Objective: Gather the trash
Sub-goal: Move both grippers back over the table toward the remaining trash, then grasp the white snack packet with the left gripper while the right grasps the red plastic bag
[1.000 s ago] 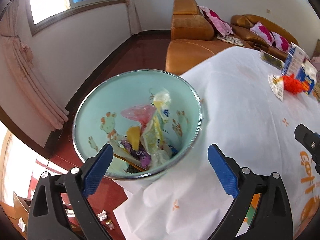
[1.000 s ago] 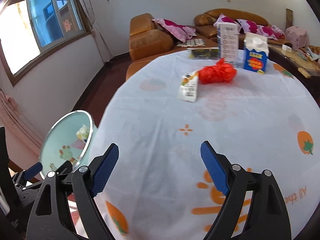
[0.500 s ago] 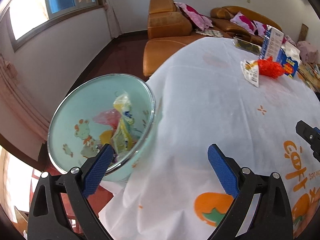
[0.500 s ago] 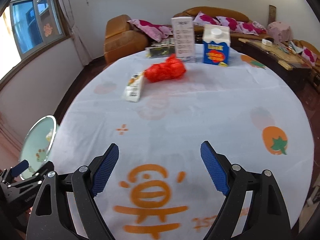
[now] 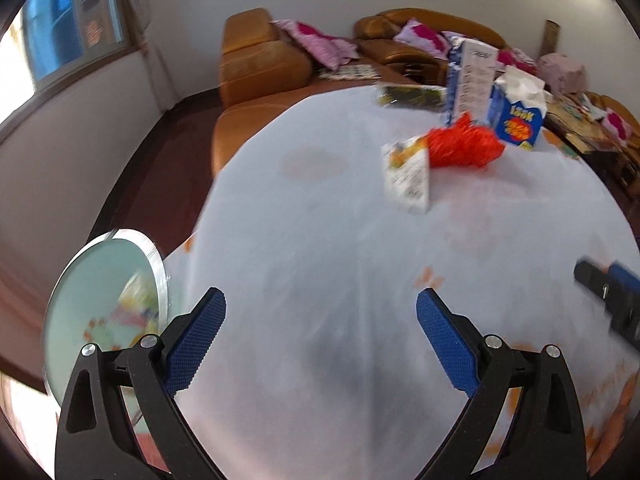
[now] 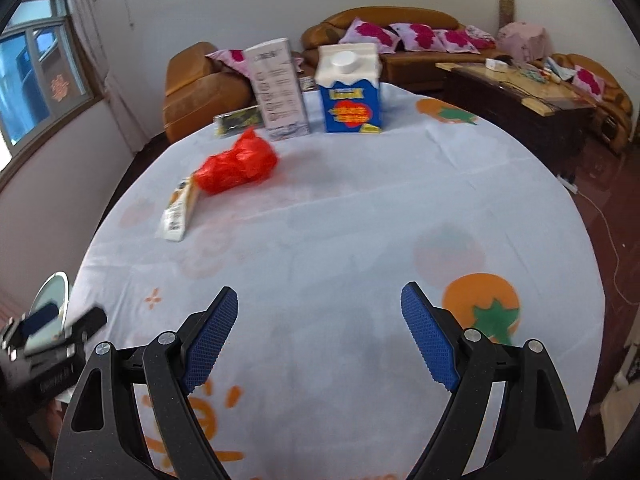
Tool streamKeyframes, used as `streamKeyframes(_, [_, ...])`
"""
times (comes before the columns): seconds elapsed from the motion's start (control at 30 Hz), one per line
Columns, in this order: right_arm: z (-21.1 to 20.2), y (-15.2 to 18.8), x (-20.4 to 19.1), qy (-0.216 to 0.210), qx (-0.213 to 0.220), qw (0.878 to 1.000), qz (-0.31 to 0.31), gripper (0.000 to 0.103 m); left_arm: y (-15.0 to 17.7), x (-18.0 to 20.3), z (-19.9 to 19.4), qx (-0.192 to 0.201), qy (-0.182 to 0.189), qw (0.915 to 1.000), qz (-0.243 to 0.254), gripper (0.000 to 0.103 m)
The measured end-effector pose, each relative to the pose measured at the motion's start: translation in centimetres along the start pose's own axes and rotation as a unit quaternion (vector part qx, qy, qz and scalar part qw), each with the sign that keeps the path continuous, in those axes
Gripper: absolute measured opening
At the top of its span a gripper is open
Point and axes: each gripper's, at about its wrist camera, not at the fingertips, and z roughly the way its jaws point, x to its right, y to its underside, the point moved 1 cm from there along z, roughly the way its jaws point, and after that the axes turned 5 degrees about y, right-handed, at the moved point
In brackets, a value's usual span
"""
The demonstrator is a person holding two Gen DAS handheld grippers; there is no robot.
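Tablecloth (image 6: 360, 232), white with orange fruit prints, covers the round table; we see bare cloth from both grippers out to the trash. Bin (image 5: 100, 292) stands off the table's left edge. Blue carton (image 6: 352, 92) stands upright, its print too blurred to read. Red bag (image 6: 236, 166) touches flat packet (image 6: 178, 210), whose long axis runs away from us. Left gripper (image 5: 320, 340) and right gripper (image 6: 320, 328) both gape wide, empty.

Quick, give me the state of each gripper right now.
Left gripper: open, nothing between its pads, over the tablecloth.
Right gripper: open, empty, also over the tablecloth.
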Motion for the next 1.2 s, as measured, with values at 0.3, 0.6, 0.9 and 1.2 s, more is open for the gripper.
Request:
streamKeyframes(0.3, [1.1,0.7,1.2,-0.018,-0.024,0.999,0.025,0.082,-6.3,4.7,6.2,-0.006,0.034,0.9991,0.026,0.093])
streamKeyframes(0.6, [1.7,-1.6,1.1,-0.058,-0.033,0.998,0.001,0.080,-8.0,4.8,10.4,-0.037,0.040,0.9985,0.010,0.049])
streamKeyframes(0.9, [7.1,-10.8,-3.2,-0.111,0.015,0.992,-0.063,0.080,-7.3,2.3,7.3,-0.013,0.018,0.9998,-0.002,0.034])
streamKeyframes(1.2, [12.7,-10.5,-6.8,-0.124,-0.045,0.988,-0.081,0.031,-5.8,1.3,5.7,-0.010,-0.017,0.9998,0.001,0.034])
